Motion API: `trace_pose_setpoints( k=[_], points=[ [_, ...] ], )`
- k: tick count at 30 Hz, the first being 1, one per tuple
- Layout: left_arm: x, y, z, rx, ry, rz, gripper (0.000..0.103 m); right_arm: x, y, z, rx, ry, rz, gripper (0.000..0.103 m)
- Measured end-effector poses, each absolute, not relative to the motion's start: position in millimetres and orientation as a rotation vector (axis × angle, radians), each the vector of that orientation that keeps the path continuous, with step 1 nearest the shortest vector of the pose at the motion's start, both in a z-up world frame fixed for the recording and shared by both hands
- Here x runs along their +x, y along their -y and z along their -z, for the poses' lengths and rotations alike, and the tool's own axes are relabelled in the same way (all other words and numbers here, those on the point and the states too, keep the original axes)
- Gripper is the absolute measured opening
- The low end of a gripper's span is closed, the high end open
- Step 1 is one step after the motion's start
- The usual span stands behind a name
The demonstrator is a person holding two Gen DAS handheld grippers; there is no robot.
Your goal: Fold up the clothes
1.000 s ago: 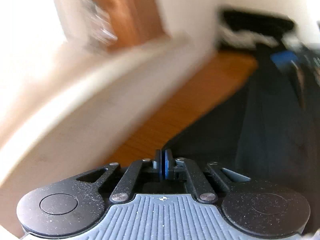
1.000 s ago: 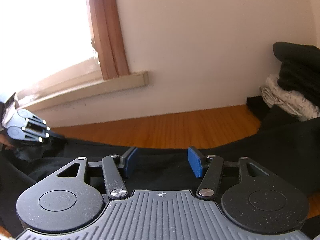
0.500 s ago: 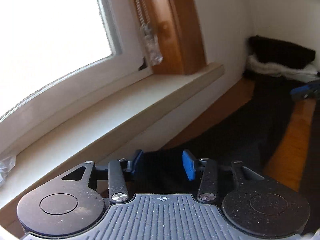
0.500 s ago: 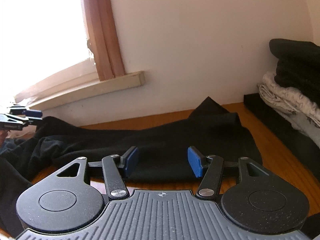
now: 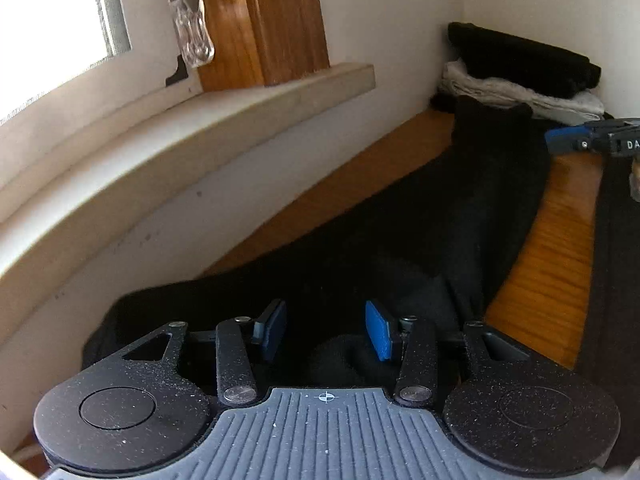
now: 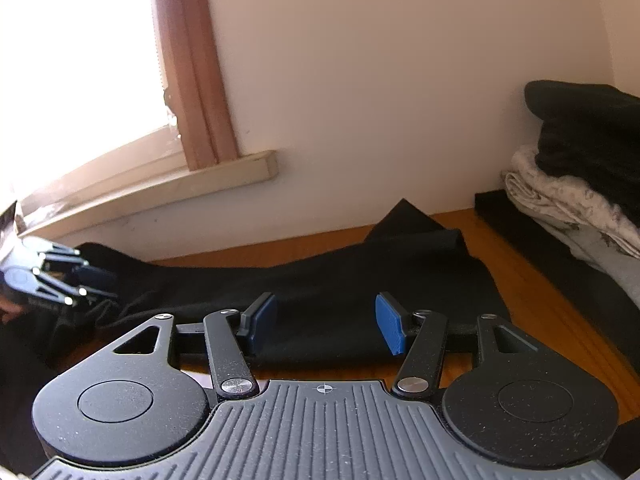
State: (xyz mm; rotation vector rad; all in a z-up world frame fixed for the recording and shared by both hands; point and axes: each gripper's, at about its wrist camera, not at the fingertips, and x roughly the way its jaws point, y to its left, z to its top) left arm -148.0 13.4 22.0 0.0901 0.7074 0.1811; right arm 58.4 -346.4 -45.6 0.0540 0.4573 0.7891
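Garment (image 6: pixel 360 280), black: we find it spread long across the wooden tabletop (image 6: pixel 532 304), running from about nine o'clock in the right wrist view, where it bunches, to a pointed end at about one o'clock near the wall (image 6: pixel 400 80). In the left wrist view the same cloth fills the lower middle and stretches up toward one o'clock.

Left gripper (image 5: pixel 326 330): we hold it tilted down over the bunched end of the garment. Its blue fingers (image 5: pixel 378 336) stand apart, with cloth lying below and between them; the pads do not press on it. In the right wrist view it shows at nine o'clock, just at the garment's bunched end.

Right gripper (image 6: pixel 326 326): we hold it low over the near edge of the garment. Its fingers (image 6: pixel 390 328) are spread, nothing pinched between them. Its tip shows at three o'clock in the left wrist view.

Stack (image 6: pixel 580 168): folded clothes, dark on top, pale patterned ones beneath, at two to three o'clock in the right wrist view, in the corner beside the wall.

Sill (image 5: pixel 200 136): pale ledge, at ten o'clock, above the tabletop.

Window (image 6: pixel 72 72): bright, washed out, with a brown wooden frame (image 5: pixel 272 20). A clear pull (image 5: pixel 192 32) hangs before it in the left wrist view.
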Motion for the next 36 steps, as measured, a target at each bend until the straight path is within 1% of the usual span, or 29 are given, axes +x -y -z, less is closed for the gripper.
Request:
trace_pose_setpoints(
  k=[1,2,3,4,8,12,15,17,18,19,20,21,24,28,33,36],
  points=[
    [-150,-14,-19,0.083,-0.698,-0.177,0.045,59,347,46,0.054,-0.461,-0.777,0.056],
    [-151,-14,-17,0.075,-0.688,-0.172,0.038,60,346,46,0.054,-0.469,-0.76,0.056],
    [-153,-14,-15,0.069,-0.678,-0.168,0.019,61,347,45,0.053,-0.465,-0.739,0.056],
    [-157,-13,-14,0.075,-0.663,-0.167,0.005,61,347,44,0.05,-0.456,-0.717,0.056],
    [-174,-7,-29,0.089,-0.537,-0.149,0.004,70,349,23,0.025,-0.384,-0.607,0.056],
    [-190,-6,-46,0.031,-0.463,-0.073,0.004,109,342,15,0.016,-0.492,-0.553,0.056],
    [-192,-7,-44,0.023,-0.479,-0.071,0.004,134,335,21,-0.025,-0.584,-0.554,0.056],
    [-193,-10,-42,0.009,-0.487,-0.07,0.004,143,335,23,-0.015,-0.609,-0.55,0.056],
    [-192,-10,-42,0.009,-0.485,-0.073,0.004,143,334,23,-0.014,-0.611,-0.551,0.055],
    [-193,-10,-43,0.009,-0.484,-0.077,0.004,143,333,22,-0.018,-0.61,-0.556,0.05],
    [-196,-8,-45,0.011,-0.481,-0.08,0.004,144,333,21,-0.033,-0.611,-0.566,0.026],
    [-198,-8,-45,0.014,-0.472,-0.088,0.004,142,333,18,-0.051,-0.602,-0.573,0.01],
    [-205,-8,-52,0.015,-0.43,-0.116,0.004,132,336,2,-0.086,-0.536,-0.584,0.009],
    [-211,-10,-67,0.005,-0.354,-0.168,0.003,129,349,-34,-0.057,-0.423,-0.558,0.009],
    [-184,-7,-89,0.072,-0.408,-0.183,0.004,167,326,-63,-0.113,-0.406,-0.523,0.009],
    [-178,-12,-117,0.086,-0.378,-0.231,0.004,180,307,-92,-0.113,-0.309,-0.481,0.008]
  ],
)
